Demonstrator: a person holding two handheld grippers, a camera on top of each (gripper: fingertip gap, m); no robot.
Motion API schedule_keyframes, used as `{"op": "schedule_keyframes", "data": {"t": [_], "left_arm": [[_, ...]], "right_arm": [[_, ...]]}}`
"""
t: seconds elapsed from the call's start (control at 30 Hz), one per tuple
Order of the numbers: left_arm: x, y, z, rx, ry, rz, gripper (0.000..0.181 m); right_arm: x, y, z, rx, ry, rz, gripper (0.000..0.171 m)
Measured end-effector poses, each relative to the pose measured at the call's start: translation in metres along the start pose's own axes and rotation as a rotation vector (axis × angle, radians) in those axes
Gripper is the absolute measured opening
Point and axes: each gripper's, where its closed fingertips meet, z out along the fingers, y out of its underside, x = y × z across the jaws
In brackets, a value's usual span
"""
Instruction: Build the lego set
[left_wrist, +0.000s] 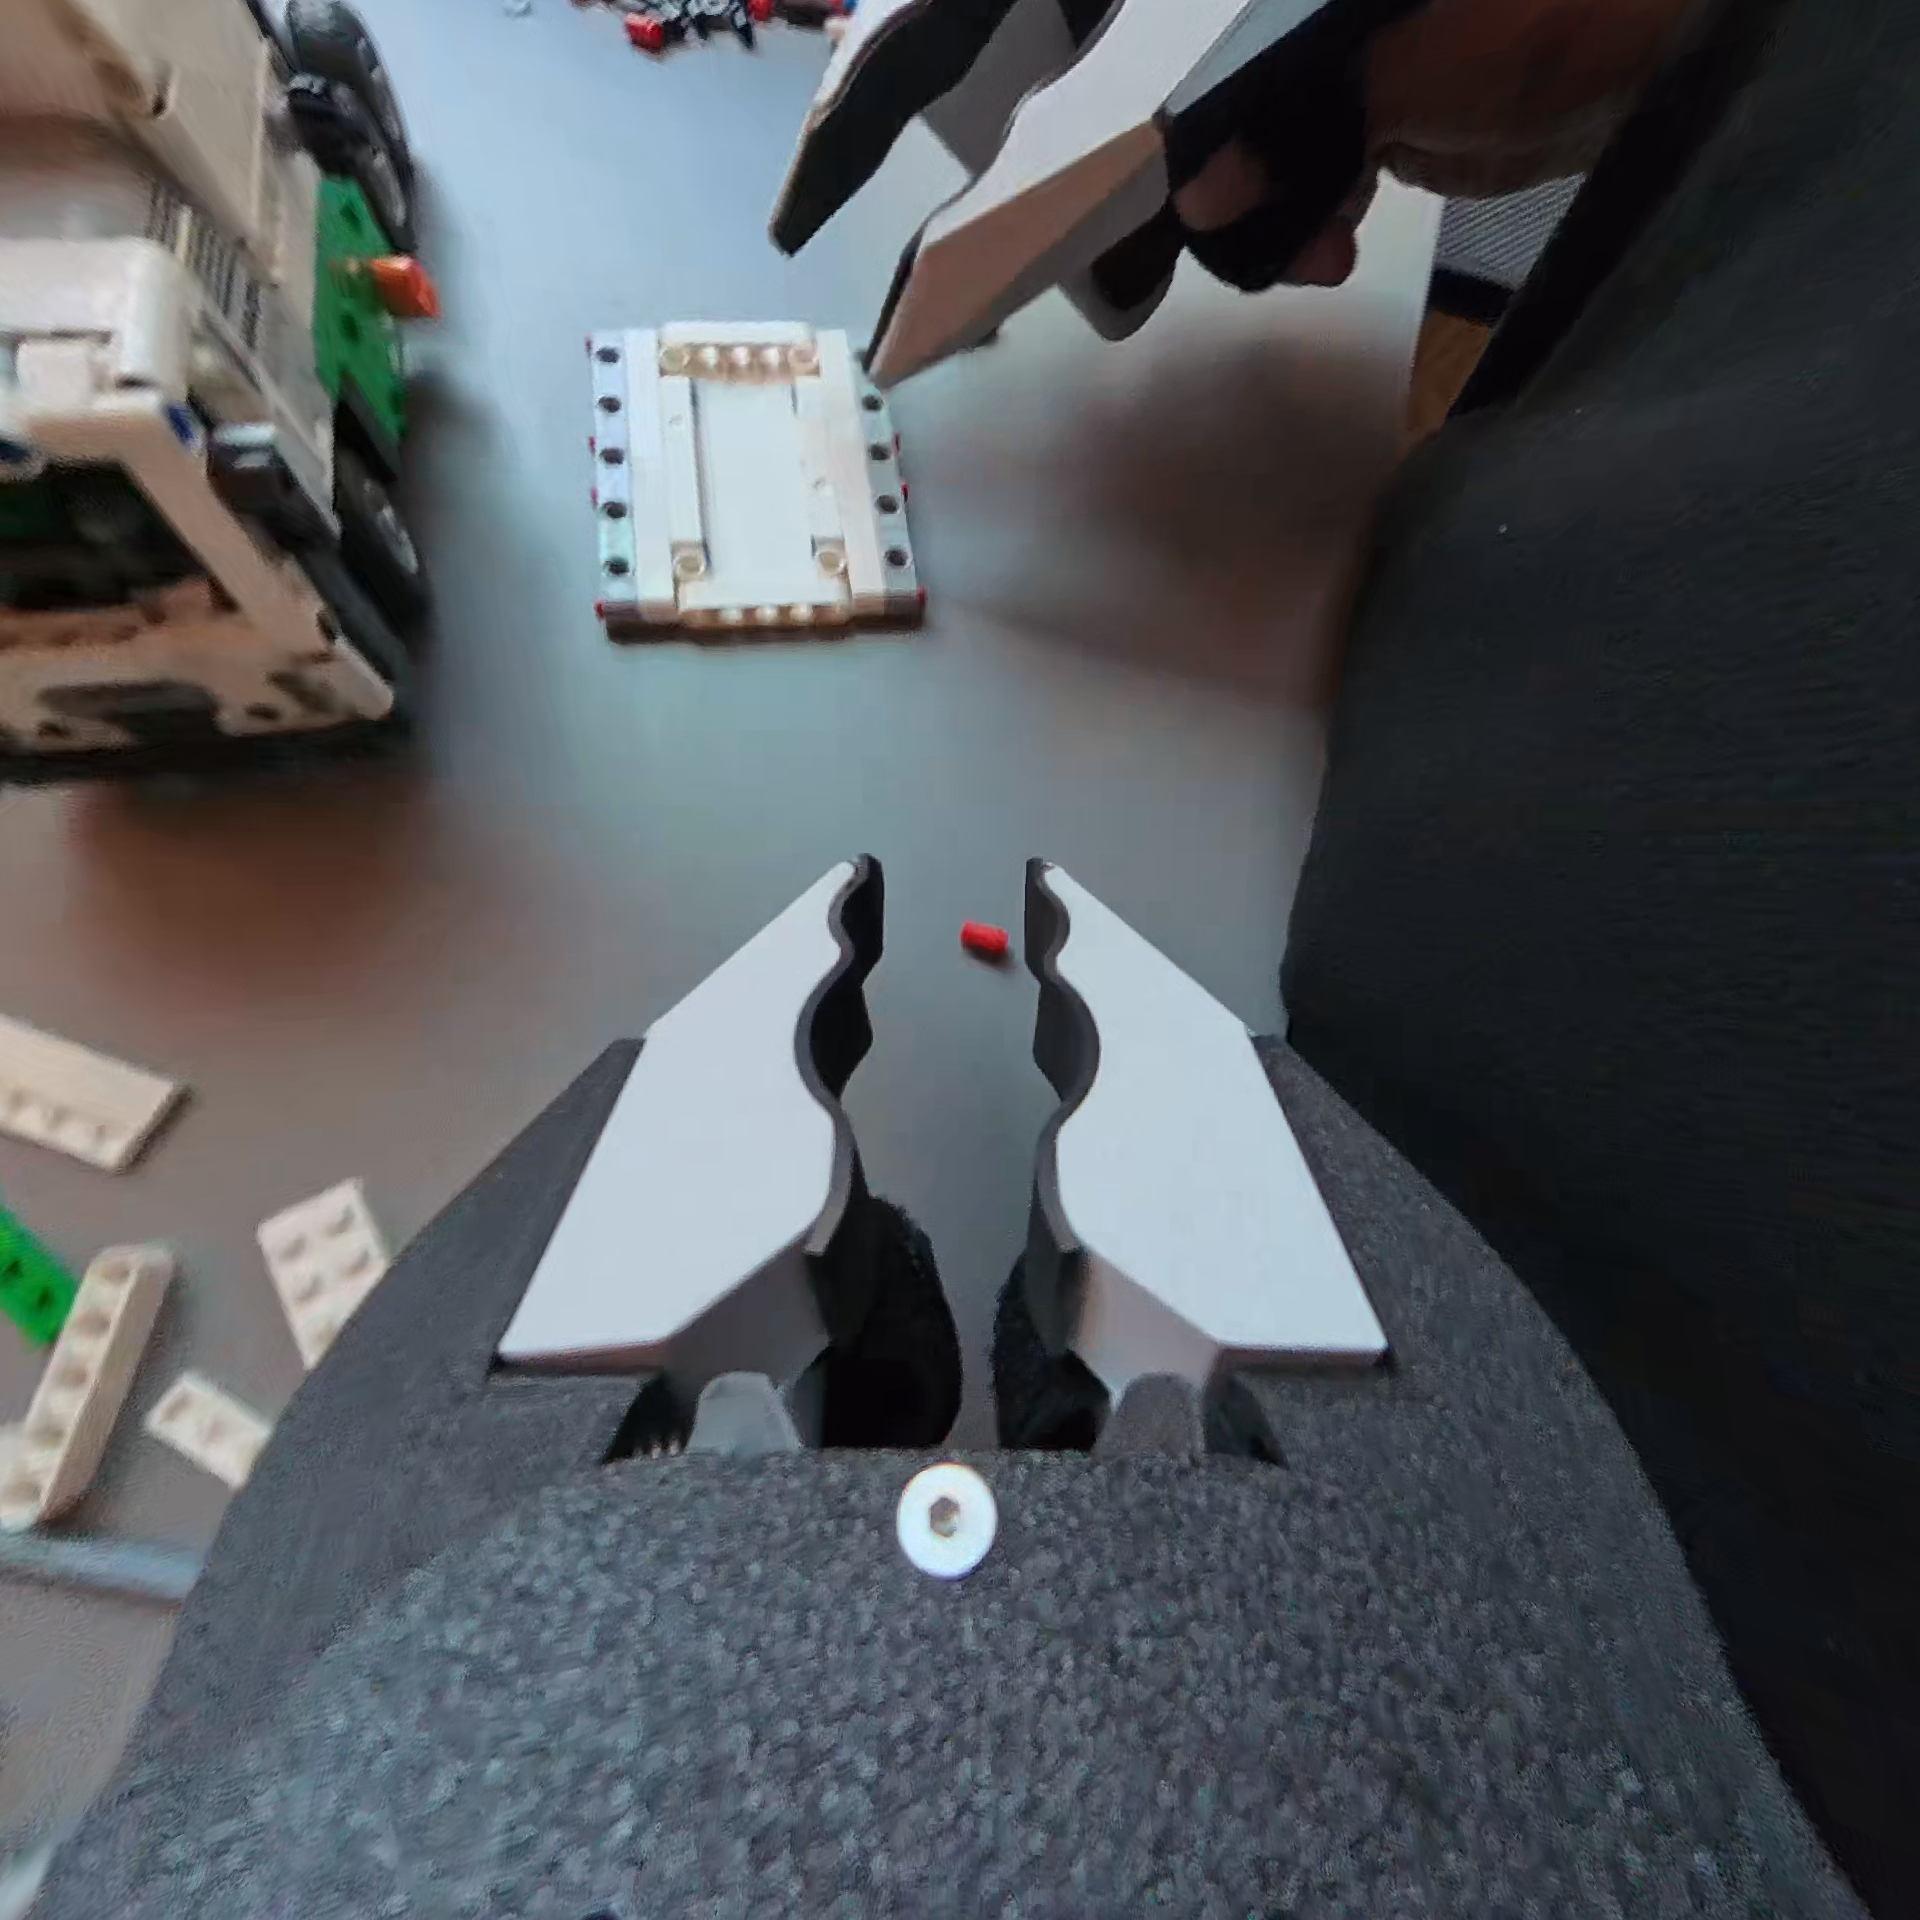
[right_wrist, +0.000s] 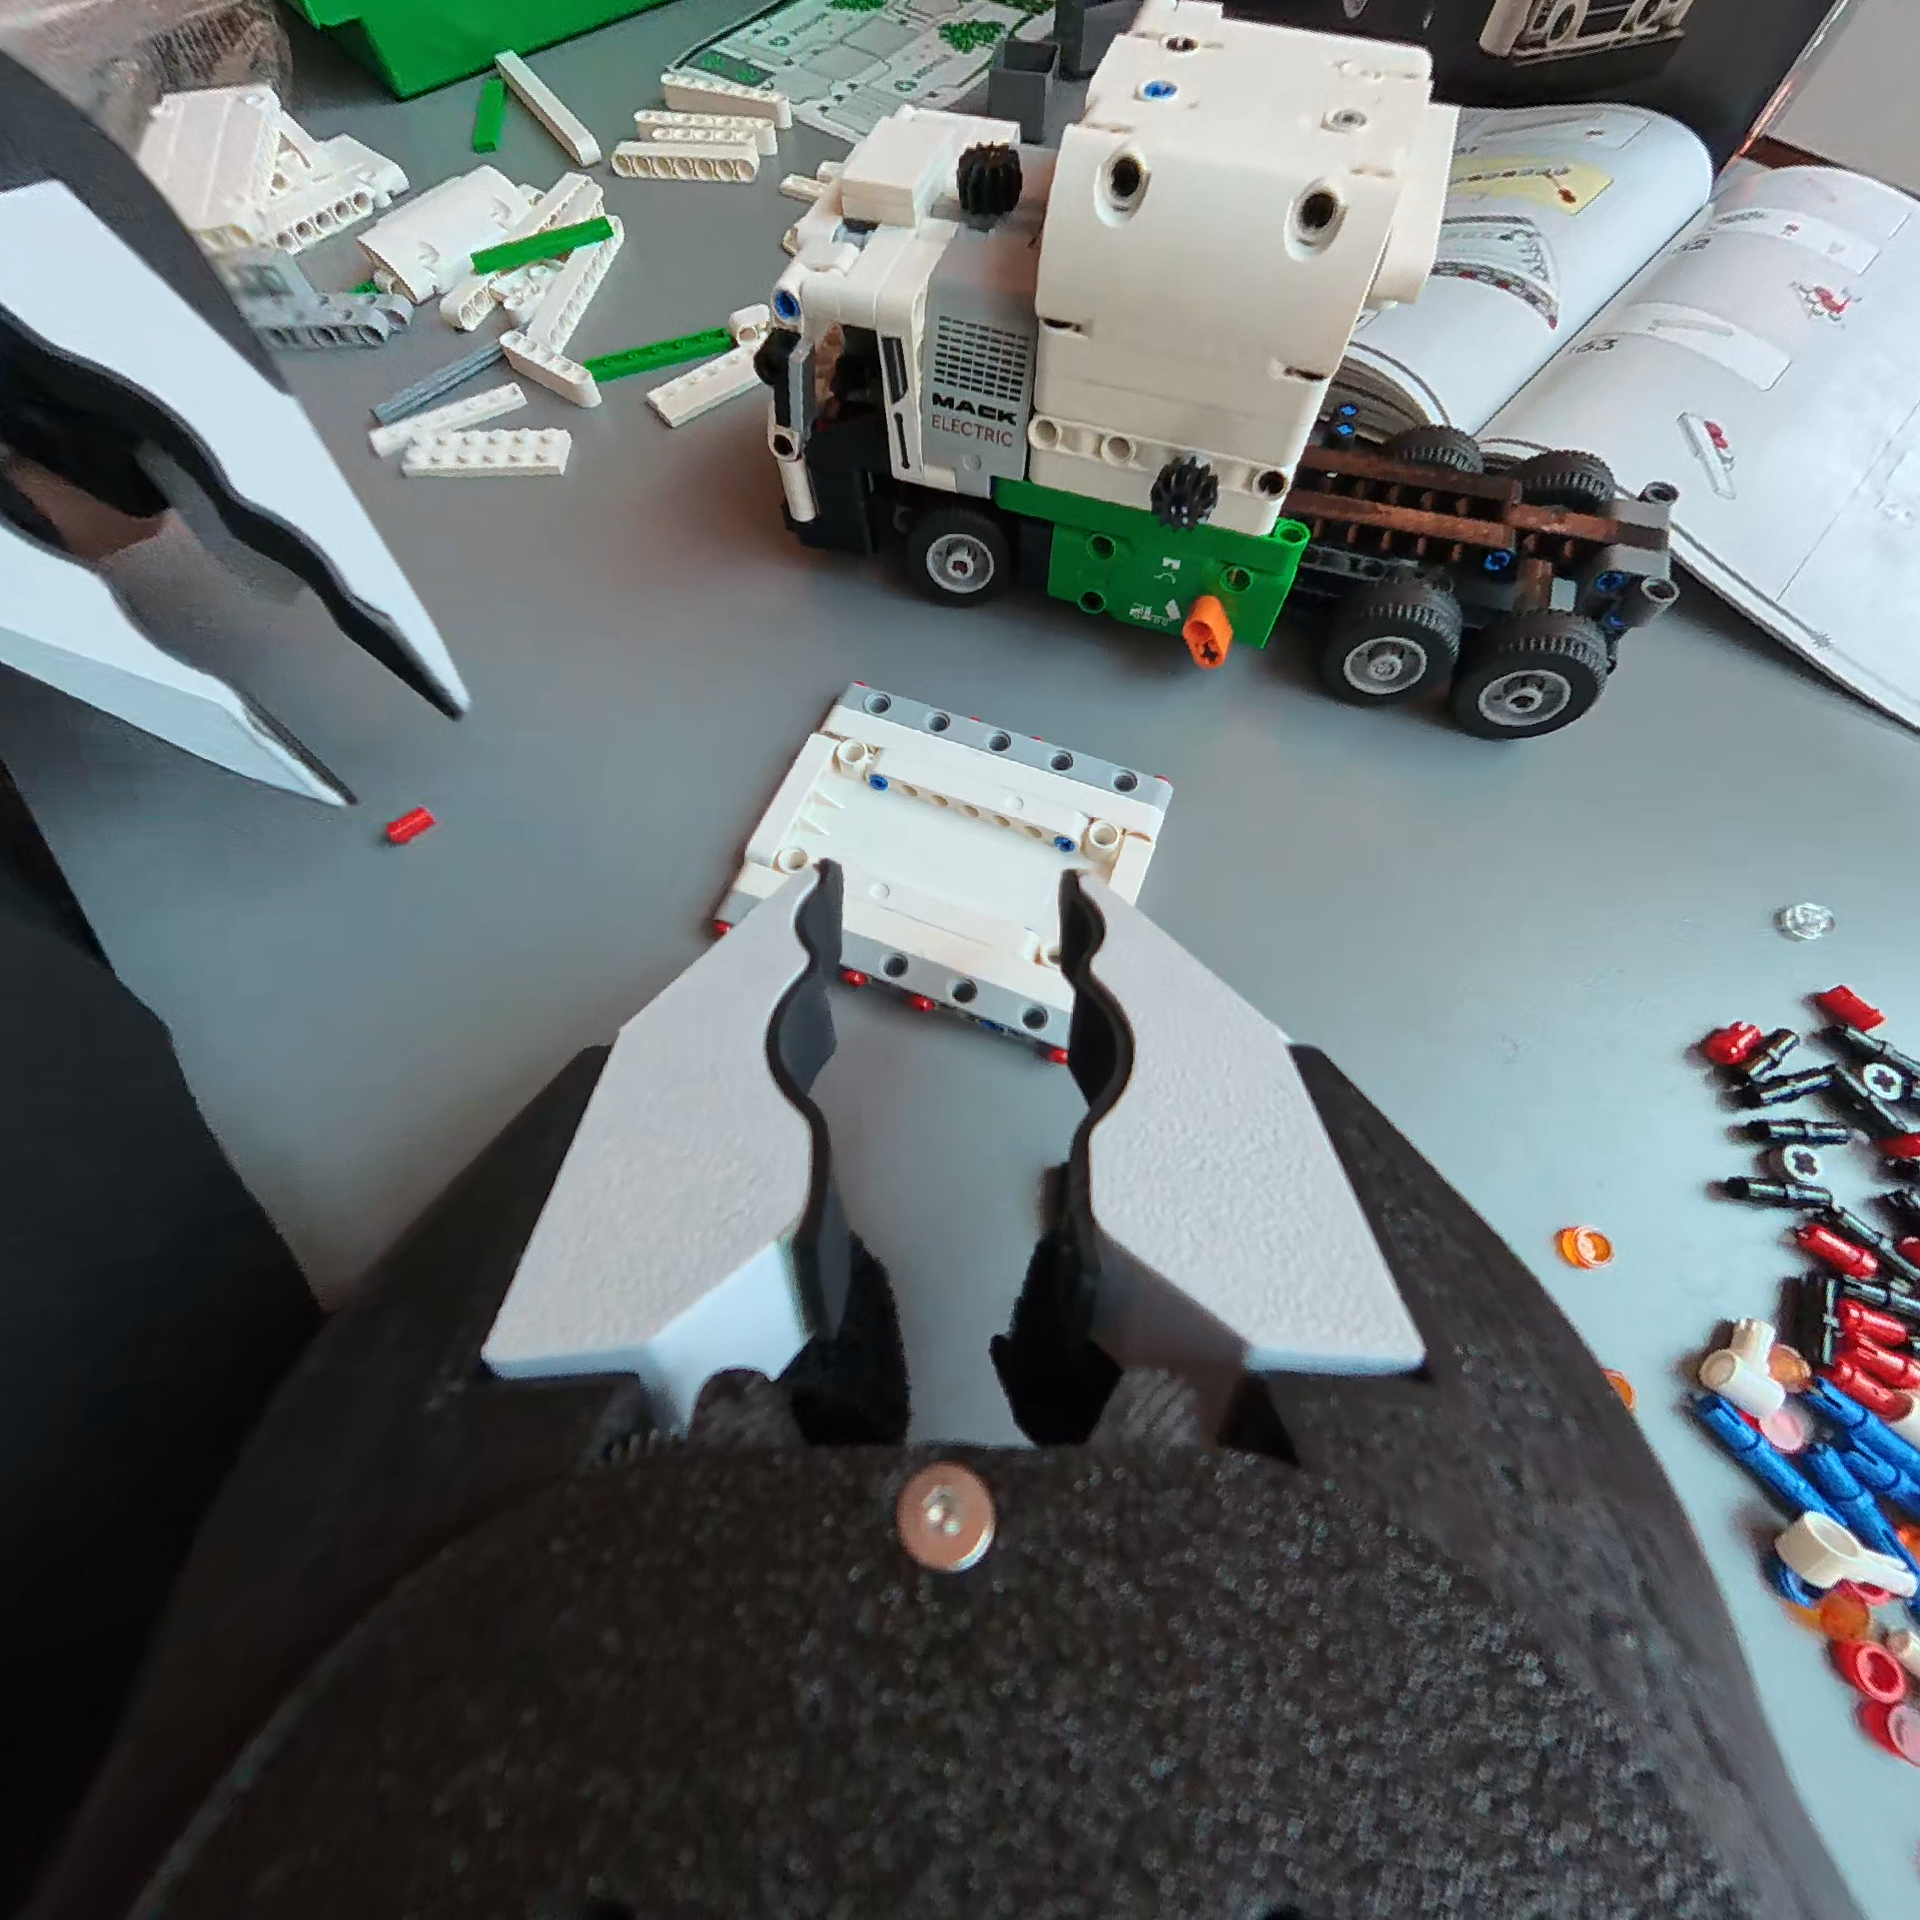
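The left wrist view looks steeply down along its own left tongs (left_wrist: 954, 883) at the grey table (left_wrist: 1091, 675), close above it, with the right tongs (left_wrist: 831, 301) entering at 1 o'clock. The right wrist view sits a little higher and looks forward and down past its right tongs (right_wrist: 951, 894), the left tongs (right_wrist: 400, 758) coming in at 9 o'clock. Both views share the white panel (left_wrist: 753, 488) (right_wrist: 935, 862), the small red pin (left_wrist: 984, 937) (right_wrist: 408, 825) and the truck (left_wrist: 177, 416) (right_wrist: 1143, 343).
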Motion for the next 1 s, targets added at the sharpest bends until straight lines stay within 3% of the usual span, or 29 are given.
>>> {"op": "schedule_keyframes", "data": {"t": [0.03, 0.3, 0.43, 1.0], "left_arm": [[-0.001, 0.007, -0.006, -0.013, -0.044, -0.033, 0.025], [-0.008, 0.035, -0.011, -0.071, -0.302, -0.191, 0.021], [-0.010, 0.034, -0.006, -0.064, -0.315, -0.206, 0.003], [-0.014, 0.033, -0.006, -0.058, -0.305, -0.191, 0.003]], "right_arm": [[-0.001, -0.002, 0.001, 0.009, -0.007, 0.001, 0.041], [-0.014, -0.007, 0.007, 0.029, -0.081, -0.051, 0.038], [-0.015, -0.006, 0.005, 0.024, -0.083, -0.077, 0.037], [-0.015, -0.005, 0.009, 0.022, -0.090, -0.066, 0.034]]}}
